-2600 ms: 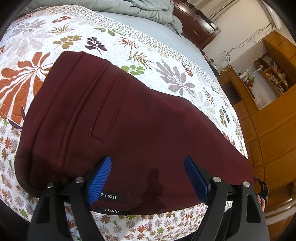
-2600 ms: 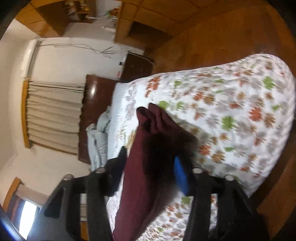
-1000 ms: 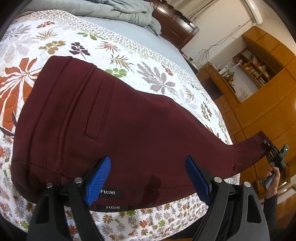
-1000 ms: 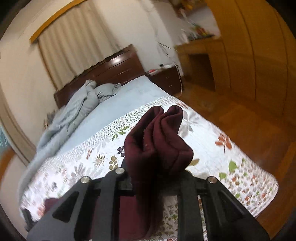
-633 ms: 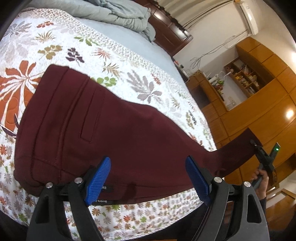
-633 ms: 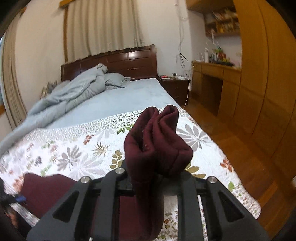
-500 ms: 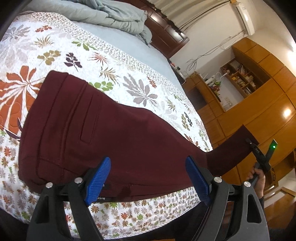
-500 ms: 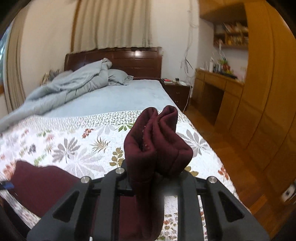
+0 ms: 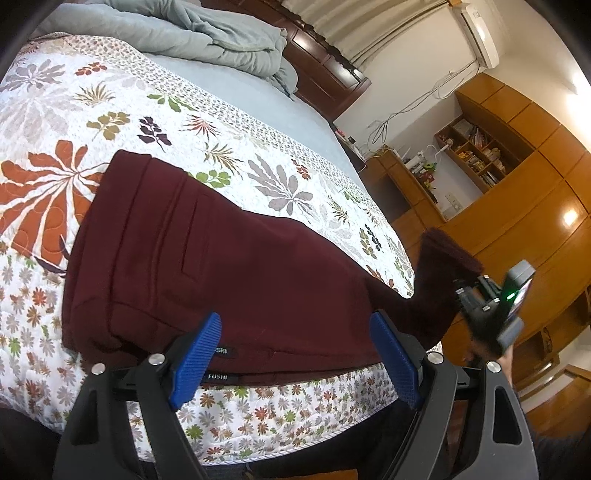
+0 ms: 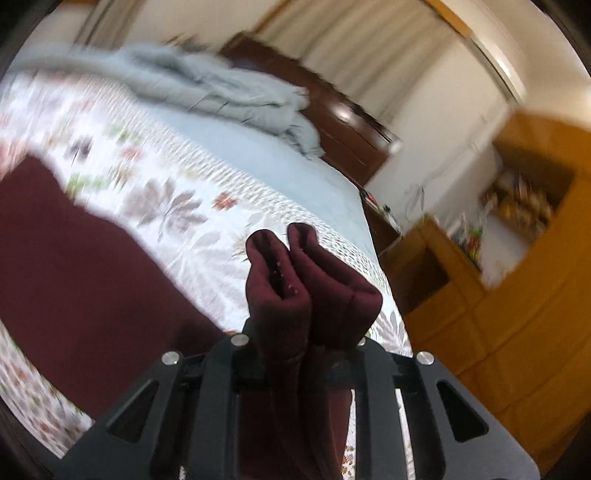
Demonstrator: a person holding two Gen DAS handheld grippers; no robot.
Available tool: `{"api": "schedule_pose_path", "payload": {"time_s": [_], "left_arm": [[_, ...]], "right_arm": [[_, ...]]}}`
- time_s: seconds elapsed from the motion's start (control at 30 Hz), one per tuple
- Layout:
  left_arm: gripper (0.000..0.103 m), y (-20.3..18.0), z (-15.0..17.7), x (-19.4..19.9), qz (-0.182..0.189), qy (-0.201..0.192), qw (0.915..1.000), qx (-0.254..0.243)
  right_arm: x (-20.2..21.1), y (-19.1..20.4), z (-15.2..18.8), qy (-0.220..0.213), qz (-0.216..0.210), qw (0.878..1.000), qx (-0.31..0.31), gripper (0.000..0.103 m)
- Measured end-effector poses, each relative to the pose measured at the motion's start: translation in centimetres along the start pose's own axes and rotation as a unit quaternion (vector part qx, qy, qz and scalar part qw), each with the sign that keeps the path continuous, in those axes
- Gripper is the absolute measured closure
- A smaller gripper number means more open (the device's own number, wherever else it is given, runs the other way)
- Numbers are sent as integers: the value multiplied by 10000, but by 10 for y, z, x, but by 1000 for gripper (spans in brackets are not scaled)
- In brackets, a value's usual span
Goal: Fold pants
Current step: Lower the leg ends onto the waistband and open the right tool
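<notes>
A: Maroon fleece pants (image 9: 229,266) lie on the floral quilted bed (image 9: 59,110); the right gripper (image 10: 303,343) pinches both leg cuffs (image 10: 310,288).

B: The left gripper (image 9: 295,354) hangs wide, empty. Next, probably, carry cuffs over to the waistband.

The right gripper (image 10: 308,332) is clamped on the cuffs (image 10: 310,284) of the pants (image 10: 74,258). The two maroon leg ends stand side by side, bunched upright between the jaws, folded edges up. The rest of the pants lies flat at left on the quilt (image 10: 177,206), a white cover with a leaf print. A grey-blue sheet (image 10: 258,155) adjoins the quilt farther back. A crumpled grey duvet (image 10: 221,92) lies against the dark wooden headboard (image 10: 351,125). Orange-brown wooden cabinets (image 10: 498,314) fill the right side. Curtains (image 10: 332,33) hang behind the headboard. The background is motion-blurred.
</notes>
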State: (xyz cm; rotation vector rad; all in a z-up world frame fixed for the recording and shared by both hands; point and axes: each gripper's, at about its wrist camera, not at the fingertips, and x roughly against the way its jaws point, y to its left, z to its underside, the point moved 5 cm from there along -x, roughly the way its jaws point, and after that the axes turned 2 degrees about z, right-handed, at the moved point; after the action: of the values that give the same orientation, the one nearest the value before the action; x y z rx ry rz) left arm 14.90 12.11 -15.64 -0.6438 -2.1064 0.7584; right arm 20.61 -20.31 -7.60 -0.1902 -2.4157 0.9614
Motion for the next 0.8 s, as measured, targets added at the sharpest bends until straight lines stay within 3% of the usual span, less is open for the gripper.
{"api": "schedule_pose_path", "payload": {"time_s": [0.2, 0.33, 0.63, 0.8], "left_arm": [[20, 8, 4, 0, 78, 16, 9999, 86], [20, 11, 6, 0, 141, 43, 9998, 141], [20, 13, 9, -3, 250, 103, 9994, 214], [20, 13, 11, -2, 239, 114, 9994, 212]], "right_arm": [[-10, 90, 22, -68, 185, 9879, 1538, 86], [-16, 126, 34, -67, 233, 9767, 2132, 86], [-24, 152, 55, 3, 234, 9646, 2627, 83], [-21, 149, 54, 80, 12, 9706, 2406, 75]]}}
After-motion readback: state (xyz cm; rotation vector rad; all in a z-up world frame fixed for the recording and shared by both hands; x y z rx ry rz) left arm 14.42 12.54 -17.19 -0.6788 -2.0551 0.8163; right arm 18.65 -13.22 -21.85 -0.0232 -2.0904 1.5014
